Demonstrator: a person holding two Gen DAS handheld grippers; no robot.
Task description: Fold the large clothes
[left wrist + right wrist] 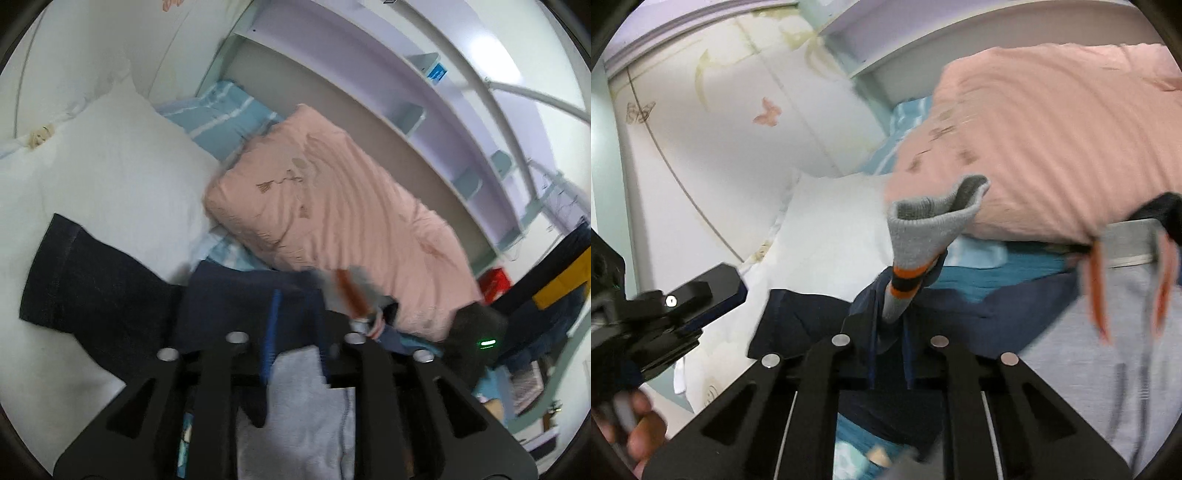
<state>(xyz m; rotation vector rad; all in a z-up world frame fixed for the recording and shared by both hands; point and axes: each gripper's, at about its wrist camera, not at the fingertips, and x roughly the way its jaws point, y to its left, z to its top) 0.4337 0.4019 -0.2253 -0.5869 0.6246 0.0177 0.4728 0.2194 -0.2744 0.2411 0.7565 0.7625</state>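
So the pink quilt (332,206) is the big landmark on the bed here. The left tongs (293,332) are nipped shut on a navy garment (236,302), bunched just in front of the quilt's near edge, with a grey panel (306,406) of the clothing hanging down between the arms. A dark sleeve (74,280) spreads out left of the quilt over the white pillow (122,173), and that pillow side is about the only open stretch of bed. On the quilt's far side it's hemmed in by the shelving (424,103).

The right wrist view shows more detail: the right tongs (890,332) are clamped on a grey cuff (923,236) with orange and dark stripes, sticking up in front of the quilt. Right of it, under the quilt's edge, hangs a grey waistband (1130,243) with blurred orange cords (1097,295). Only this view catches the other tool and the person's hand (639,432) at lower left, plus butterfly stickers (766,110) on the wall beyond the quilt. The left view alone shows the shelves.
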